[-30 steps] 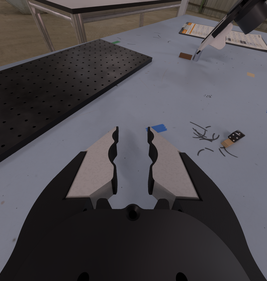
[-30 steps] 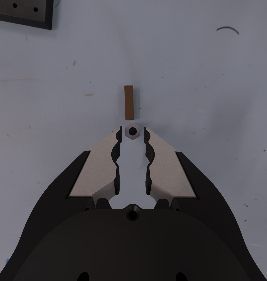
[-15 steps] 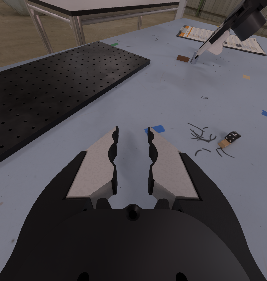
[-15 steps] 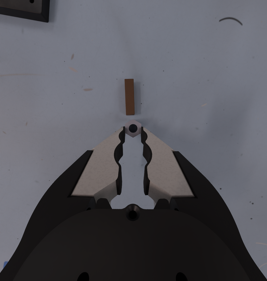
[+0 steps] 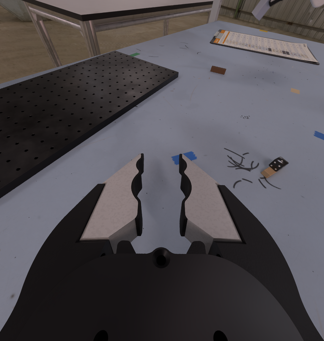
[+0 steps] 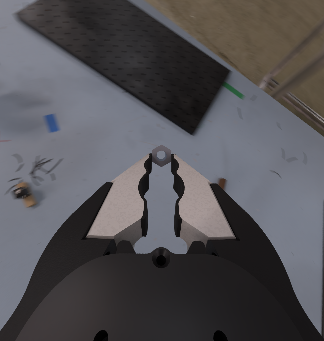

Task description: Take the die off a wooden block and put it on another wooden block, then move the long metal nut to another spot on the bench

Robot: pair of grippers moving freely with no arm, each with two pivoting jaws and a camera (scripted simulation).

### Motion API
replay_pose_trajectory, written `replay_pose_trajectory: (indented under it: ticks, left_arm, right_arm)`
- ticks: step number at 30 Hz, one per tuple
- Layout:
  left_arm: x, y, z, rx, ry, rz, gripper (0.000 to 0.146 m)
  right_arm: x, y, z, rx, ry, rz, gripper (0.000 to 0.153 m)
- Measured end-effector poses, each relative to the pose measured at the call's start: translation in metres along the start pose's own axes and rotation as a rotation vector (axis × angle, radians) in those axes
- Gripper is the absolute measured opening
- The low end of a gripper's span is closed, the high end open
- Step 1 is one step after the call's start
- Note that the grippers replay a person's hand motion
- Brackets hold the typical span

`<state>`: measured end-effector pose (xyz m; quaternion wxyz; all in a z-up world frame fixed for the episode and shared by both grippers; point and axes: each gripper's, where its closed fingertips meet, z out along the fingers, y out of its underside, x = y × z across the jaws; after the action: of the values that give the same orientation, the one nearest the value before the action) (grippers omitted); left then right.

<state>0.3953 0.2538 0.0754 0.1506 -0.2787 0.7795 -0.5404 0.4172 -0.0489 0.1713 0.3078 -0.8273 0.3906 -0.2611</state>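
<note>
Nut point(image 6: 161, 156) pinched in R gripper point(image 6: 160, 156) tips, axis toward cam.

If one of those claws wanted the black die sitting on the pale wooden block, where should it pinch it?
Probably from straight above, fingers closing on two opposite side faces of the die. It sits at one end of the light wooden block, top face open, so its flat sides should grip squarely. The free left gripper is open; black scraps lie beside.
</note>
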Motion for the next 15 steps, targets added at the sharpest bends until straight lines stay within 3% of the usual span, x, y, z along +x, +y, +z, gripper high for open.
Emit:
replay_pose_trajectory:
  ticks: [3,8,15]
  left_arm:
    - [0.003,-0.002,-0.001,0.003,0.004,0.013,0.038]
    - [0.005,-0.004,-0.003,0.008,-0.004,0.041,0.038]
    - [0.007,-0.002,-0.002,-0.014,-0.003,0.065,0.038]
  right_arm:
    - [-0.069,-0.006,0.007,0.002,-0.152,-0.103,0.020]
    - [-0.168,0.010,0.033,-0.011,-0.397,-0.215,0.020]
    - [-0.266,0.032,0.076,-0.045,-0.584,-0.366,0.020]
